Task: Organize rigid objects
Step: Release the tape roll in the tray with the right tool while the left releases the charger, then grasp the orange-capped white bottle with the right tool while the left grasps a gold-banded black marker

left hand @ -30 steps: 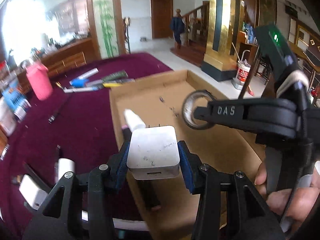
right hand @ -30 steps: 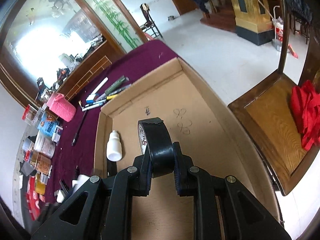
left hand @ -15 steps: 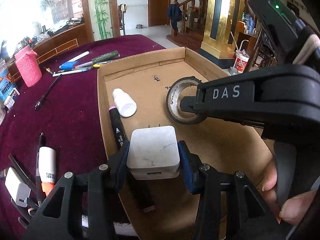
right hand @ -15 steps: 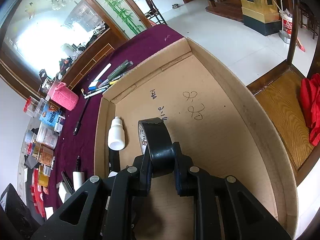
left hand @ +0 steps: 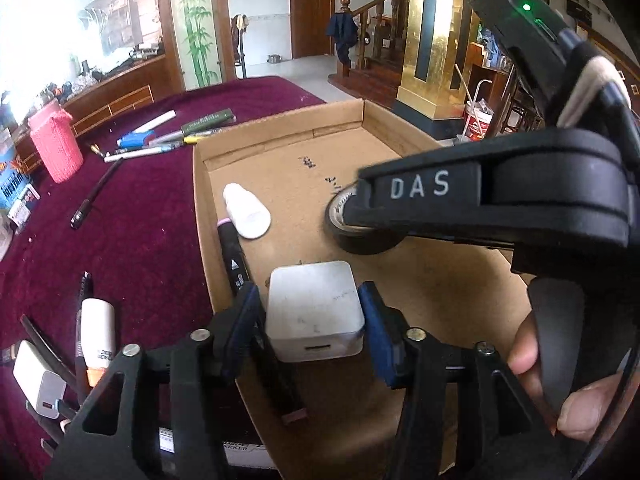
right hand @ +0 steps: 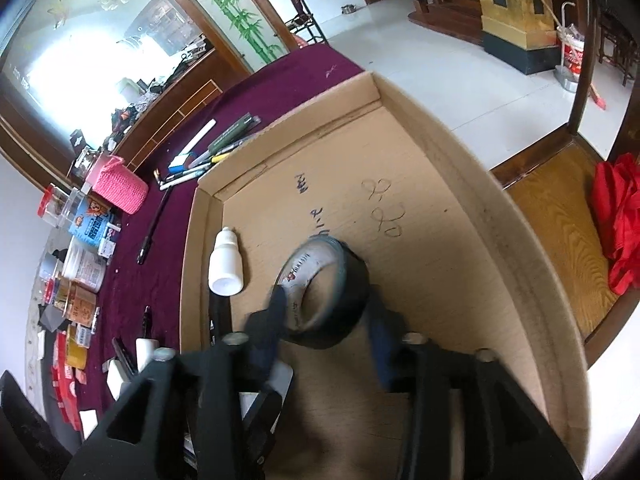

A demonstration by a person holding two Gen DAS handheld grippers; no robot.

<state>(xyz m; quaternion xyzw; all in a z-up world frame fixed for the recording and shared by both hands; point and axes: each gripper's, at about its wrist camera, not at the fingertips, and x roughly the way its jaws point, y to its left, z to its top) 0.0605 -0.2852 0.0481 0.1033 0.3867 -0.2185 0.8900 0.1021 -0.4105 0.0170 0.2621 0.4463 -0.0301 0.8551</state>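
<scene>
Both my tongs are over the cardboard box (left hand: 280,128), letting go of what they carried. My right tongs (right hand: 326,324) have just been opening: the roll of black tape (right hand: 328,292) lies tipped between the pads, which stand clear of it, on the box floor. My left tongs (left hand: 314,318) have also just been opening, with the white charger (left hand: 314,312) between the blue pads; a sliver of gap shows on each side, so I judge it freed, resting on the box floor. To finish well I should spread both pairs wider before lifting, then rise straight so no pad drags a thing along. The roll looks ready to wobble or roll. Inside the box already lie a small white bottle (left hand: 246,216) and a black marker (left hand: 236,260) along the left wall; other pens (left hand: 160,146) wait outside.
</scene>
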